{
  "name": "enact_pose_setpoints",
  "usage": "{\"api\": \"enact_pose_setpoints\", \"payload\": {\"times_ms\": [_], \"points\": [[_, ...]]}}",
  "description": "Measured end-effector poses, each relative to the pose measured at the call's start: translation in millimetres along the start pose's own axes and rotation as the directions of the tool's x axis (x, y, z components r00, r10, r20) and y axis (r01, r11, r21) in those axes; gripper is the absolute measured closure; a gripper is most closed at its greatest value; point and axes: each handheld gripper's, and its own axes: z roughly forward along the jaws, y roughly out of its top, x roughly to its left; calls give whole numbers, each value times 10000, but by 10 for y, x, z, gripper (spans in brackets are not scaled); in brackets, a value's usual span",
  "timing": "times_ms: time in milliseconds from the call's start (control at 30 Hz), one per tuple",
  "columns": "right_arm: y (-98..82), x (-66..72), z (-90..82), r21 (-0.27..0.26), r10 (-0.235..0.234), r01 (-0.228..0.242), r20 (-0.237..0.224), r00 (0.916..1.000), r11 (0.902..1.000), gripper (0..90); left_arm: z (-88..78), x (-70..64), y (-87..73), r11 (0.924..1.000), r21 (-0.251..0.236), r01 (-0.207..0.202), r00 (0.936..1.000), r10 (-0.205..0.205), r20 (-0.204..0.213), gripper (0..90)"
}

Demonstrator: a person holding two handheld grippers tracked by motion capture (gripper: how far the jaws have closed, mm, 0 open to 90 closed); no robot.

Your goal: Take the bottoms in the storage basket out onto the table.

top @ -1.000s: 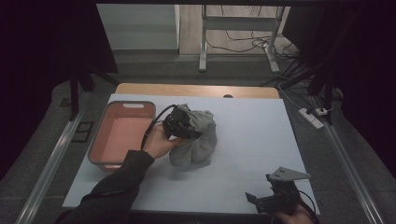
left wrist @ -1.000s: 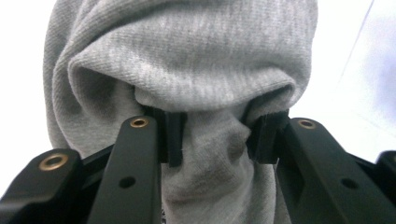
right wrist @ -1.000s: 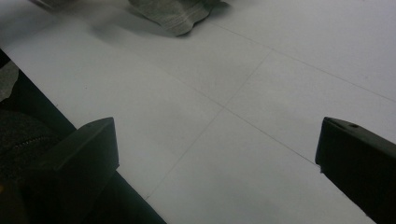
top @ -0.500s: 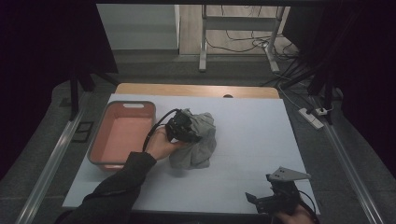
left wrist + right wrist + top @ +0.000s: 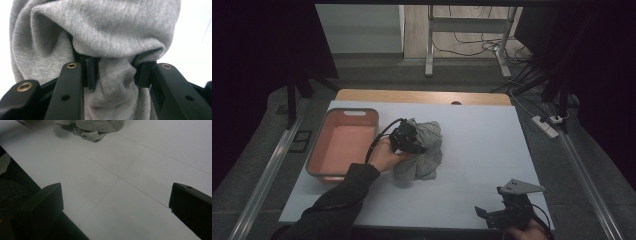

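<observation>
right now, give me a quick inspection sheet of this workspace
surface: white table, faint fold lines, wooden strip along the far edge.
job's things: grey cloth bunched mid-table; pink bin to its left, nothing seen inside.
clutter: nothing seen.
grippers: left claw shut on a fold of the cloth; right claw open over bare table at the near right corner.
cables: black cable loops from the left claw.
surroundings: power strip and loose wires on the floor, dark curtains at both sides.
</observation>
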Motion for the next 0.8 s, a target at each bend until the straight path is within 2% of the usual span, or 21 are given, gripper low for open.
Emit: {"api": "enact_pose_setpoints", "payload": {"times_ms": [200,367,800], "points": [[0,0,0,4,6,-6,-4,10000,10000,0,52,28,-35,9999,134,-109,9999,109,9,567],[0,0,1,25,-9,9,3,10000,10000,0,128,16,-71,9983,327,-490,9984,499,-267,541],[0,-3,1,39,24,-24,17,10000,10000,0,188,18,-91,9978,524,-404,9983,425,-393,491]]}}
